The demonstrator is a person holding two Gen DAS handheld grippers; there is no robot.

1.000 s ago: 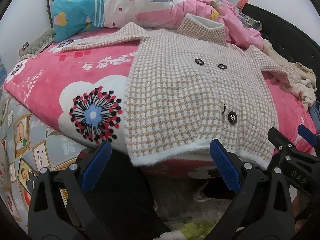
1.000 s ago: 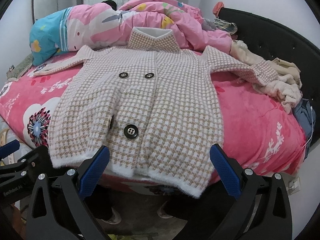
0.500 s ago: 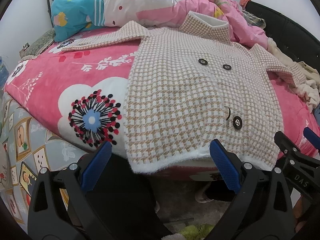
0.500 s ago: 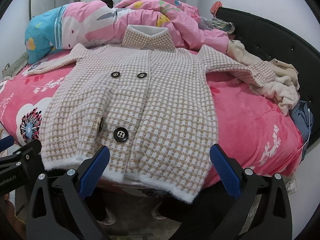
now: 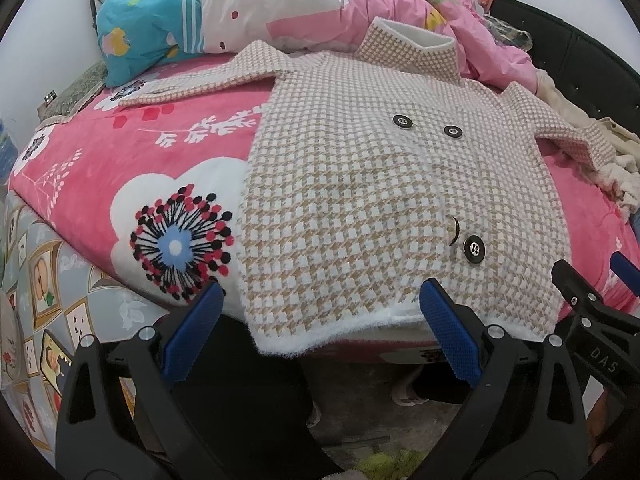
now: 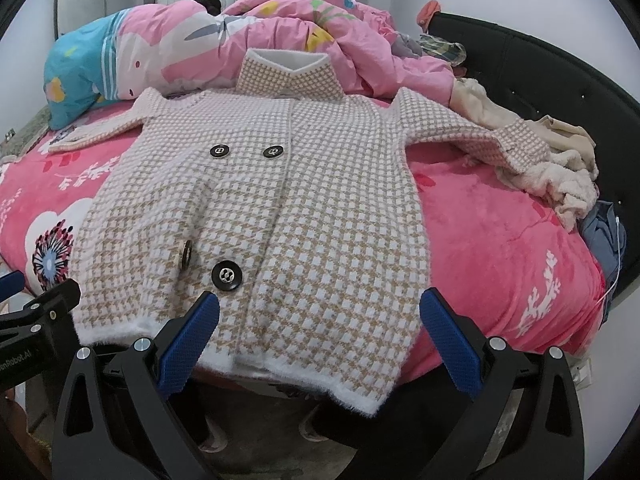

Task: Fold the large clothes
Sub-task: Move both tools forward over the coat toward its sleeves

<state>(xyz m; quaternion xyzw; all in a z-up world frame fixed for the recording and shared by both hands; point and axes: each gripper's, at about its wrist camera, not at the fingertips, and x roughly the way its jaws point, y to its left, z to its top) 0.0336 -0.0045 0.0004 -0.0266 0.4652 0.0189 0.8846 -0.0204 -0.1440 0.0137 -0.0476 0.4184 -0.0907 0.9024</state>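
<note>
Bedroom setup here: a bed with a pink floral blanket, a rumpled pink duvet piled at the far end and a black headboard off to the side. The houndstooth coat is spread face-up and buttoned on the blanket, collar propped against the duvet, both sleeves flung out sideways, white fuzzy hem hanging a bit over the near edge of the bed.

Both my grippers hang just short of that hem, not touching it. Left gripper has its blue pads spread wide with nothing in them, and so does the right gripper.

My guess is this thing is thick, soft knit, kinda heavy and floppy, so it'll sag rather than hold a crease. Fuzzy, so not slippery. I'd pinch the sleeve cuffs or the hem corners, well clear of the buttons.
</note>
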